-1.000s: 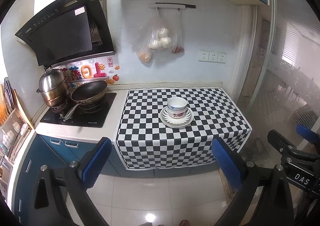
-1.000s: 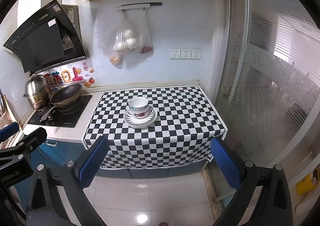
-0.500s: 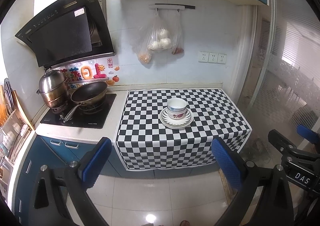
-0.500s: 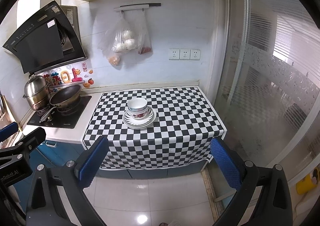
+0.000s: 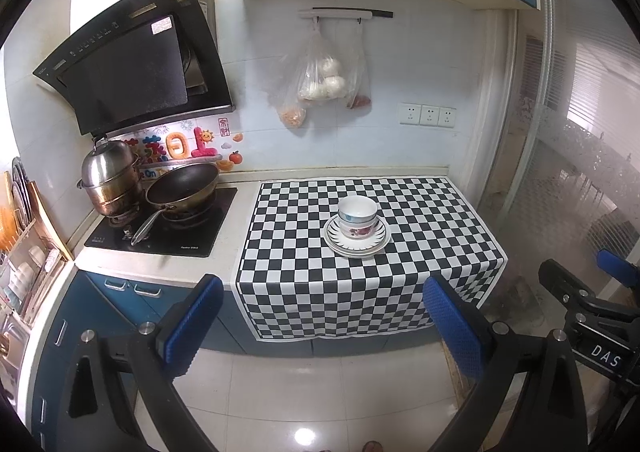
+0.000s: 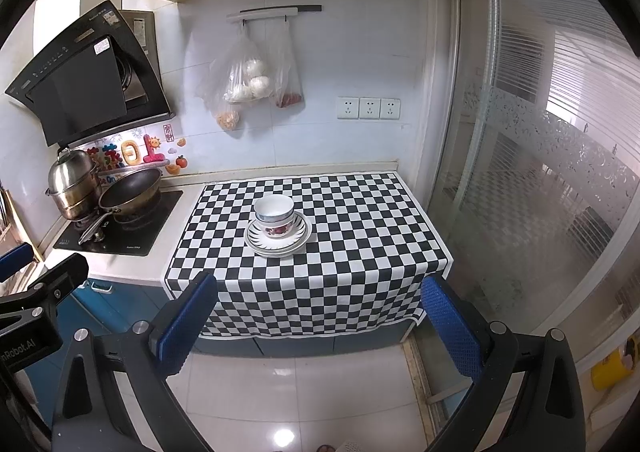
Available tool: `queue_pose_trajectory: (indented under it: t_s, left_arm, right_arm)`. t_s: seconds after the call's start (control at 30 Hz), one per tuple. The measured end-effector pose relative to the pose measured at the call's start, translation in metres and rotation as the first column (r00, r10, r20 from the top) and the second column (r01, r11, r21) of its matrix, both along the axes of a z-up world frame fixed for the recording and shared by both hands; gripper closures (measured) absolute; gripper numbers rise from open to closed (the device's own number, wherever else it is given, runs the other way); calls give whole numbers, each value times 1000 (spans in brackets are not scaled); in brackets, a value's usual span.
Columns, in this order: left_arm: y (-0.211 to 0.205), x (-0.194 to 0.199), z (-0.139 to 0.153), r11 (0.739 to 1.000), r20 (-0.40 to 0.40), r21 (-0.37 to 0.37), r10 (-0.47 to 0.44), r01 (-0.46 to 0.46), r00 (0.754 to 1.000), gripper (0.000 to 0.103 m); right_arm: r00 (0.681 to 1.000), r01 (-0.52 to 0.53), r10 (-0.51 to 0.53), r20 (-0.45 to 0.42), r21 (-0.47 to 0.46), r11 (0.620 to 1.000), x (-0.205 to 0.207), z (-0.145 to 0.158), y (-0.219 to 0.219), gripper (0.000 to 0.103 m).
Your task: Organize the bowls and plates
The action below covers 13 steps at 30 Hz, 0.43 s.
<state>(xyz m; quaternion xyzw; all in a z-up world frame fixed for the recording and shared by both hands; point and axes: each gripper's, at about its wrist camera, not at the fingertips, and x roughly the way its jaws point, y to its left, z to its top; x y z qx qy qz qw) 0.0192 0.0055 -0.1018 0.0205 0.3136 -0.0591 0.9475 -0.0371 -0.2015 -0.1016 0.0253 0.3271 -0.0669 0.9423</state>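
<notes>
Both tools hang back from the surface (image 5: pixel 248 211), over the floor in front of the cupboards, so in my judgement this is either the very start or the very end of the job. The bowls and plates already sit in one tidy stack, which leans towards the end.

The left tool (image 5: pixel 320 316) has its blue pads spread wide and grips nothing. The right tool (image 6: pixel 318 312) is the same: wide apart, empty. In the left view the right tool shows at about 4 o'clock; in the right view the left tool shows at about 8 o'clock.

The stack stands near the middle of the checked cloth (image 5: pixel 420 211), at roughly 12 o'clock from each tool and well apart from both. Two bowls are nested: the top bowl (image 5: pixel 357 207) sits inside the flowered bowl (image 5: pixel 356 230). That one rests on the plates (image 5: pixel 340 242), which look like two or three stacked, though I cannot count them surely.

Everything in the stack is round, so there is no long axis along the surface. The stack's own axis runs straight up, and the bowls open upwards. It looks upright, not leaning.

If more sorting is wanted, the next move calls for a long reach forward towards 12 o'clock. One tool would then close on the top bowl's rim from the side.

The pan (image 5: pixel 182 187) and pot (image 5: pixel 110 171) sit on the hob at about 10 o'clock, clear of the stack.
</notes>
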Motion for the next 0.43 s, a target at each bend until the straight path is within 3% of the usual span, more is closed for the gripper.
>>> queue_pose_trajectory:
  t_s: [0.43]
  left_arm:
    - [2, -1, 1, 1000, 11, 21, 12, -12, 1000, 1]
  right_arm:
    - [1000, 0, 0, -3, 1, 1000, 0, 1, 6, 0]
